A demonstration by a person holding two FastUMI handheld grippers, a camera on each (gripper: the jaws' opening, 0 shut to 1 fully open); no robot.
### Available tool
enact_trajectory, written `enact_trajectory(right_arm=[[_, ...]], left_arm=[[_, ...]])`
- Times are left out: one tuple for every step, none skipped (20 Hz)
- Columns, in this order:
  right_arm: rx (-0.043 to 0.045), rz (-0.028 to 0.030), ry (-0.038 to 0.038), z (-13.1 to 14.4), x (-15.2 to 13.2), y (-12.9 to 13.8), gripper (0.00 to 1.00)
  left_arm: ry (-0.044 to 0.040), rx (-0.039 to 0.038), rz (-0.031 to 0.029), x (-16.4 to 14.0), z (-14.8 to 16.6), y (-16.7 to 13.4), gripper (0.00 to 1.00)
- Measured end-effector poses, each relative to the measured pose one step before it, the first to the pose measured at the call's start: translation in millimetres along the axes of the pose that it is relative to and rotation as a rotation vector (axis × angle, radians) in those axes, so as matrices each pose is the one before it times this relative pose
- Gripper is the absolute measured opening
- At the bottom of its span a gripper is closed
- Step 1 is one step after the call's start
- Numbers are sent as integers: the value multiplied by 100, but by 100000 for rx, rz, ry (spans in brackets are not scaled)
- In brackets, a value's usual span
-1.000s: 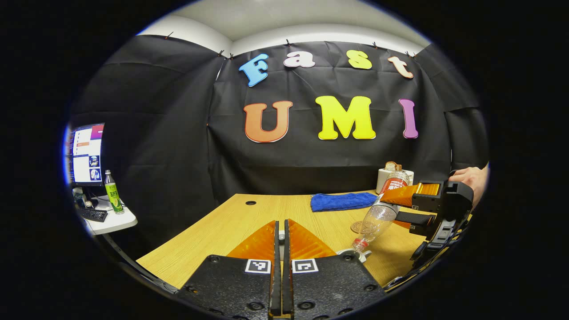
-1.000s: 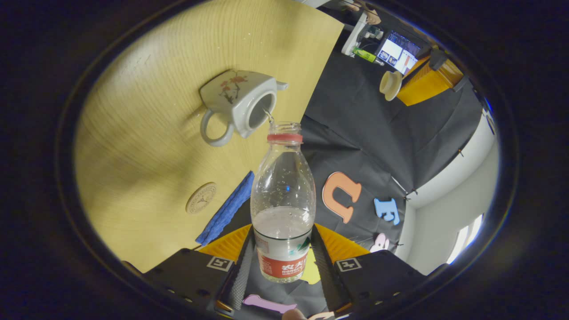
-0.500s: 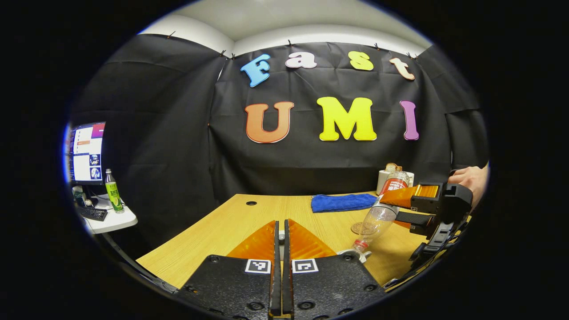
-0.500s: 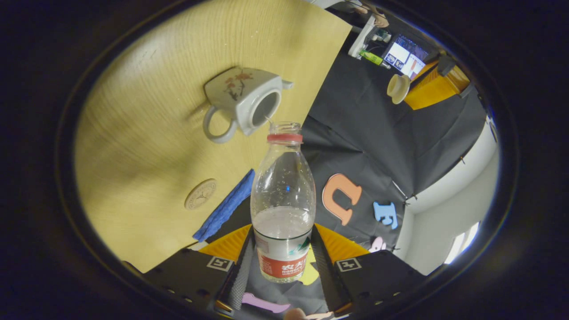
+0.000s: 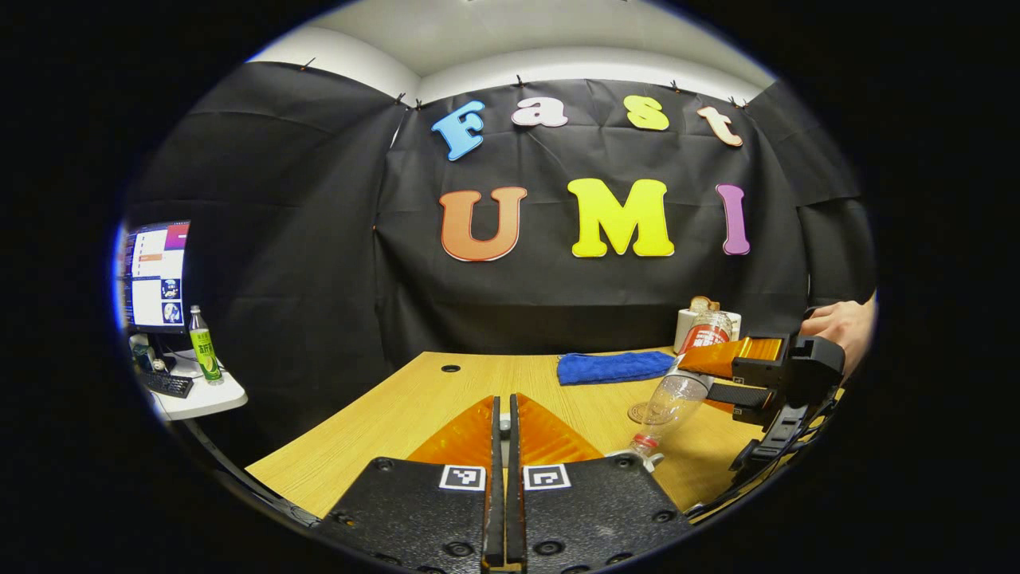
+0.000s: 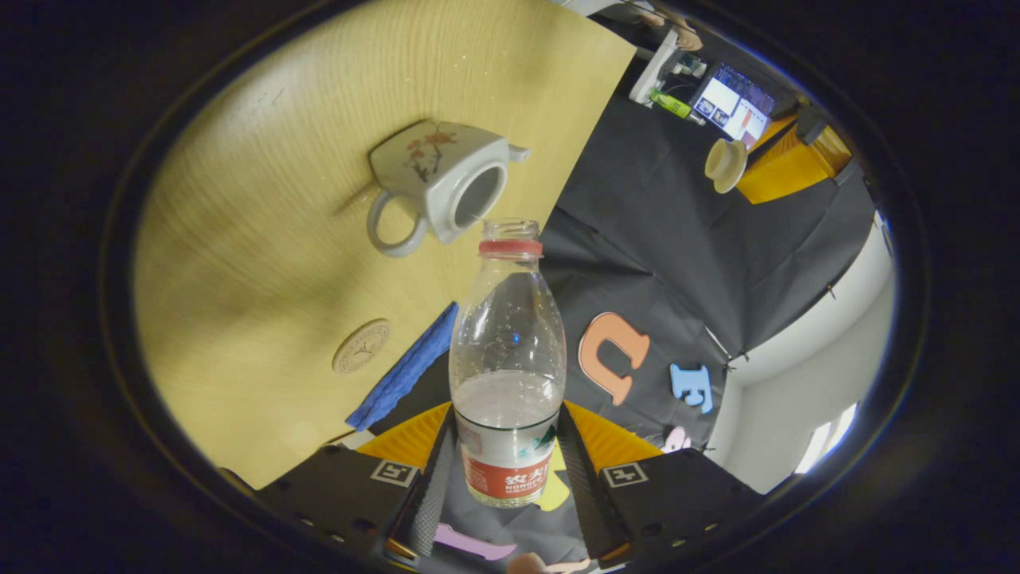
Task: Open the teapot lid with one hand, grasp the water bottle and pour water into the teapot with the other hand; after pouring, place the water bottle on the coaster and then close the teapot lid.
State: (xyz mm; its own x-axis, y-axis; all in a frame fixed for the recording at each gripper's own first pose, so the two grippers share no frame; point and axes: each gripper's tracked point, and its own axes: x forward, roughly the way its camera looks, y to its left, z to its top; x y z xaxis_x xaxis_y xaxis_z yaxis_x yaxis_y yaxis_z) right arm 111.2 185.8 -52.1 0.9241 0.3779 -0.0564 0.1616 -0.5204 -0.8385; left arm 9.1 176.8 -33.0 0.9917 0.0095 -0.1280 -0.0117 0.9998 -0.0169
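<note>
Right gripper clamps water bottle, tipped mouth-down over open teapot on table.
Left gripper jaws closed, probably pinching lid; coaster beside blue cloth.

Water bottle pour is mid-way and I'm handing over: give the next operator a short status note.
Right hand-held gripper: shut on the water bottle, tipped neck-down over the open teapot; water remains in the bottle.
Left hand-held gripper: shut, holding the teapot lid up, off to the side.
Coaster: on the table beside the blue cloth.
Done: lid off, bottle grasped and tipped.
Left: right the bottle, set it on the coaster, close the lid.
</note>
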Motion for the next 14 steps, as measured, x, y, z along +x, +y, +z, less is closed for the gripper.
enact_trajectory(right_arm=[[1746, 351, -90, 69, -59, 202, 69], [3025, 942, -34, 105, 29, 425, 70], [4400, 2040, 194, 5, -30, 704, 69], [5023, 2683, 549, 78, -88, 835, 69], [5100, 2309, 443, 25, -90, 658, 69], [6075, 2383, 491, -6, -240, 590, 69], [6080, 1886, 733, -69, -260, 537, 69], [6039, 1981, 701, -152, 63, 496, 70], [6571, 1860, 228, -16, -206, 428, 69], [7157, 1772, 235, 44, 50, 308, 69], [7876, 1796, 332, 57, -151, 284, 69], [8627, 1775, 108, -25, -18, 109, 70], [9424, 1996, -173, 62, -226, 256, 71], [10014, 2226, -162, 101, -139, 282, 71]], left_arm=[[-284, 72, -65, -73, 48, 100, 3], [-282, 23, -107, -133, 191, -43, 3], [-328, -60, -97, -2, 53, -28, 3], [-371, -199, 98, -18, 87, -56, 4], [-172, -196, 58, 52, 26, -82, 4], [-261, -12, -39, -10, 50, -35, 4], [-96, 268, -213, -75, 91, -151, 4], [-278, 400, 22, -49, 127, -81, 4], [-129, 395, -261, 19, 59, -179, 4], [-439, 347, -312, -62, 147, -130, 4], [-341, 145, -197, -23, 55, -104, 4], [-140, -42, -173, 24, 50, -171, 4], [-52, 45, -581, 55, 11, -296, 4], [-98, 217, -558, -42, 100, -340, 4]])
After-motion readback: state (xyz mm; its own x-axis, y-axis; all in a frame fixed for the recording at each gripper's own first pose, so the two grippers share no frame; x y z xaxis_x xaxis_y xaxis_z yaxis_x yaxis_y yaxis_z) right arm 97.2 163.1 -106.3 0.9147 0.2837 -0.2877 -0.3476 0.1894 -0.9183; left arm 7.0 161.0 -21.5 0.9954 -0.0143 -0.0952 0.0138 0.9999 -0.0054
